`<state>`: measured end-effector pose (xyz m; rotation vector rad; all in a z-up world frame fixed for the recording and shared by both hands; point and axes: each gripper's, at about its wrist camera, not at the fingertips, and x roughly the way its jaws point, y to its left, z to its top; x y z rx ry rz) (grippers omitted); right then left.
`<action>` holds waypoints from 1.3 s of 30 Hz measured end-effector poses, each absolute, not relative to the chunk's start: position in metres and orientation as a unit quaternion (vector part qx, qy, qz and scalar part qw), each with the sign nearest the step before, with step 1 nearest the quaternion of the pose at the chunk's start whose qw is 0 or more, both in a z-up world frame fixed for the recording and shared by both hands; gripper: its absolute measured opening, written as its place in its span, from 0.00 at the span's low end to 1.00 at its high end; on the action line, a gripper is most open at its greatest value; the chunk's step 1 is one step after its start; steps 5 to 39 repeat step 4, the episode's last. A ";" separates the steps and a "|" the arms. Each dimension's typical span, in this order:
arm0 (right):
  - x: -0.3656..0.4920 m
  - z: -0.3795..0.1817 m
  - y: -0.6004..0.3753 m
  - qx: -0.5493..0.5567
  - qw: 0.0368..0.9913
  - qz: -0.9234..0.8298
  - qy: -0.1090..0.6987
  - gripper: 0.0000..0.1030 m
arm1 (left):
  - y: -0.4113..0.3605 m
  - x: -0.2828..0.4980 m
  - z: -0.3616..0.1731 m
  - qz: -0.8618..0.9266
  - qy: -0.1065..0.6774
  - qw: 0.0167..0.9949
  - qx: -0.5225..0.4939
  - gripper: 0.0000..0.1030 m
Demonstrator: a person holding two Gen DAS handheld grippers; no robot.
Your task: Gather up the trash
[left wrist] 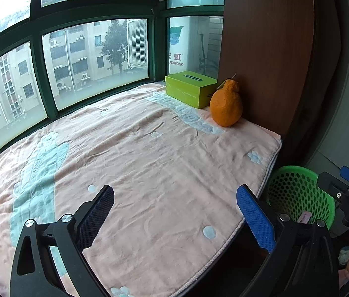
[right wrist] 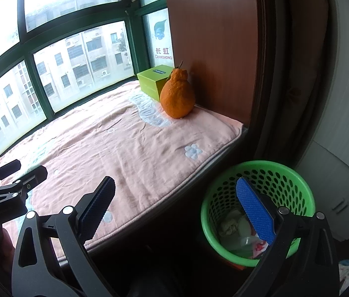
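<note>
- Nearest to us, the left hand-held gripper (left wrist: 174, 212) hangs over the front part of the pink blanket (left wrist: 149, 160), its fingers spread wide with nothing between them.
- The right hand-held gripper (right wrist: 175, 204) is spread just as wide and empty; one finger lies over the blanket's front edge, the other over the green basket (right wrist: 295, 180).
- We see that basket standing on the floor just beside the window seat's front right corner, and the trash (right wrist: 236, 230) lies in its bottom: crumpled white paper, a clear wrapper, a scrap with red print.
- Farther back, an orange citrus fruit (left wrist: 226, 105) stands upright on the blanket, close to the brown wooden panel (left wrist: 268, 49).
- Right behind it, touching or nearly so, we find a lime-green box (left wrist: 189, 89) in the far corner.
- Beyond that, the green-framed window (left wrist: 36, 57) looks out on apartment blocks.
</note>
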<state>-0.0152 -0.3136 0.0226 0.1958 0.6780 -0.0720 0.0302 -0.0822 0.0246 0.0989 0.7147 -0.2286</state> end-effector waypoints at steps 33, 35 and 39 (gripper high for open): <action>-0.014 0.023 -0.312 0.095 0.938 -0.033 0.332 0.95 | -0.080 0.031 0.024 -0.108 0.351 0.929 0.045 0.93; -0.014 0.023 -0.312 0.095 0.938 -0.033 0.332 0.95 | -0.080 0.031 0.024 -0.108 0.351 0.929 0.045 0.93; -0.014 0.023 -0.312 0.095 0.938 -0.033 0.332 0.95 | -0.080 0.031 0.024 -0.108 0.351 0.929 0.045 0.93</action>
